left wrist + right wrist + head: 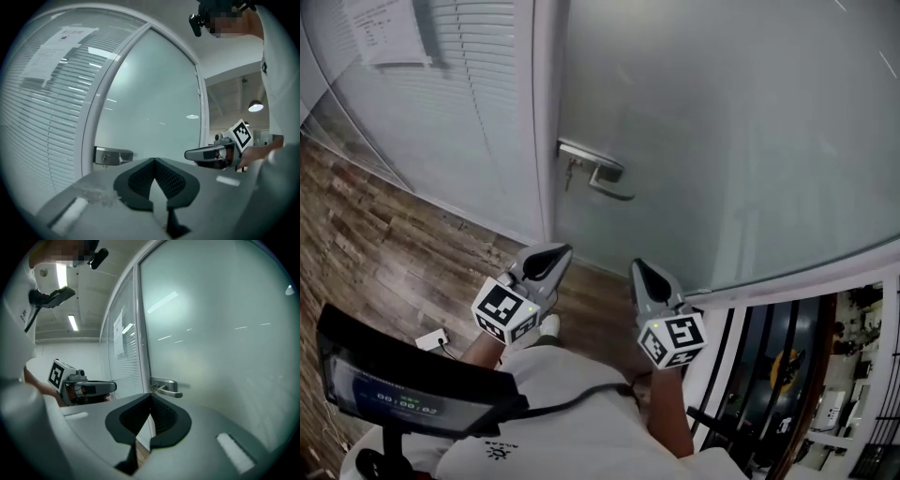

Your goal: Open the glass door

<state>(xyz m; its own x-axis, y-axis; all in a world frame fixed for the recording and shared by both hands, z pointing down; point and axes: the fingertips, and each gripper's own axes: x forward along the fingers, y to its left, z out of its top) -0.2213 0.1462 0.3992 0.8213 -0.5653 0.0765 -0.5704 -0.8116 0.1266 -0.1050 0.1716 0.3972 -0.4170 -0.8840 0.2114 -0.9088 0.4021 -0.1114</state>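
The left gripper (557, 254) and right gripper (640, 269) are hovering closed, empty, near the handle (605, 176) of the glass door (731, 141); the far-left paper notice (389, 33) is showing unreadable print.

You are in an office building. In front of you is a frosted glass door (722, 141) with a metal lever handle (605, 178). Beside it is a glass wall with white blinds (478, 94) behind it, and a printed sheet of paper (389, 33) is stuck up high on that glass. The floor (384, 244) looks like wooden planks. Long strip lights (72, 322) shine on the hallway ceiling, and a round lamp (255, 107) hangs farther off.
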